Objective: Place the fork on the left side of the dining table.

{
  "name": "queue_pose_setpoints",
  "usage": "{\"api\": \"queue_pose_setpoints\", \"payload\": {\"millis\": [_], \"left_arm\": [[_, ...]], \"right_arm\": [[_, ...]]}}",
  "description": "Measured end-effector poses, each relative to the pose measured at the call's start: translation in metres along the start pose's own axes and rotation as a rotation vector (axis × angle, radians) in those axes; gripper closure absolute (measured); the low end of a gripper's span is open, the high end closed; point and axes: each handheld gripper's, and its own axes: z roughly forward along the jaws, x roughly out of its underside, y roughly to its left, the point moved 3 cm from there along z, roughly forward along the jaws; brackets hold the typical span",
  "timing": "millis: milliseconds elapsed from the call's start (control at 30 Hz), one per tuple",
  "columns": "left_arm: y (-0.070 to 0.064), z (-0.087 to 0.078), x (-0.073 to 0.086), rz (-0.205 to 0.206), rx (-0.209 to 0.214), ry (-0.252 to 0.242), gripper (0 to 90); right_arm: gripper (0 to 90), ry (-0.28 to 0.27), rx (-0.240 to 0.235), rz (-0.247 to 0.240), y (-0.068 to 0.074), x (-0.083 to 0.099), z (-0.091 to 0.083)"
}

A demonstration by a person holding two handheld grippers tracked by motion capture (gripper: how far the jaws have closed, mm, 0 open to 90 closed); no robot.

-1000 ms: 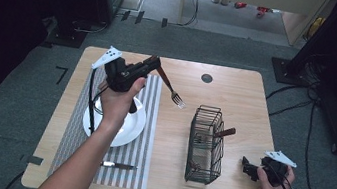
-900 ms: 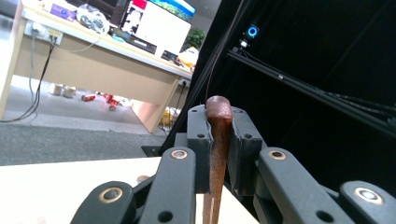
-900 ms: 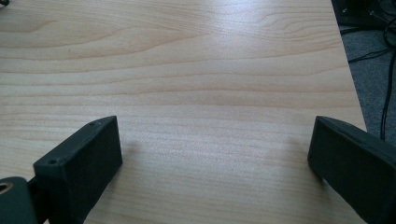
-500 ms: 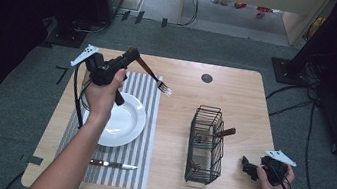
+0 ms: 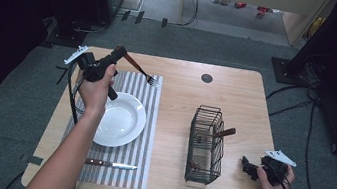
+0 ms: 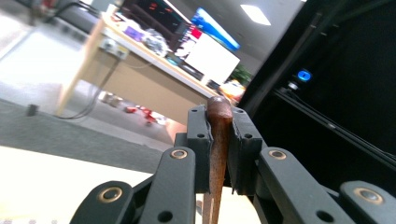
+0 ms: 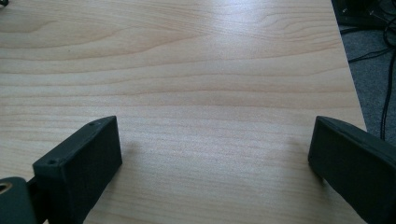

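I noted the left hand-held gripper point(image 5: 118, 52) pinching the brown-handled metal fork point(image 5: 140, 70) above the striped placemat point(image 5: 142, 136); the right hand-held gripper point(image 7: 215, 163) rested spread on the wooden surface point(image 5: 181, 96).

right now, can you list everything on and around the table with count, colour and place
fork: 1, brown handle, metal tines, held above the far edge of the placemat
plate: 1, white, on the placemat
placemat: 1, grey and white striped, left half of the table
knife: 1, brown handle, metal blade, on the placemat near the plate's front side
wire basket: 1, black, right of centre, a brown handle sticking out
table: 1, light wood, a dark round spot near its far edge
left tongs: 1, black, shut on the fork's handle
right tongs: 1, black, open, low over the table's right front corner
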Motion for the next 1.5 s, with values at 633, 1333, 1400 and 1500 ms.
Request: {"api": "queue_pose_setpoints", "payload": {"millis": [633, 1333, 1400, 1500], "left_arm": [[0.085, 0.011, 0.025, -0.255, -0.141, -0.036, 82.3], [0.129, 0.013, 0.06, -0.369, -0.268, -0.084, 81.2], [0.13, 0.013, 0.06, -0.357, -0.274, -0.087, 80.8], [0.132, 0.012, 0.061, -0.339, -0.301, -0.073, 76.1]], "right_arm": [[2.6, 0.0, 0.0, 0.0, 0.0, 0.0, 0.0], [2.7, 0.0, 0.0, 0.002, 0.0, 0.0, 0.0], [2.7, 0.0, 0.0, 0.002, 0.0, 0.0, 0.0], [2.7, 0.0, 0.001, 0.002, 0.0, 0.0, 0.0]]}}
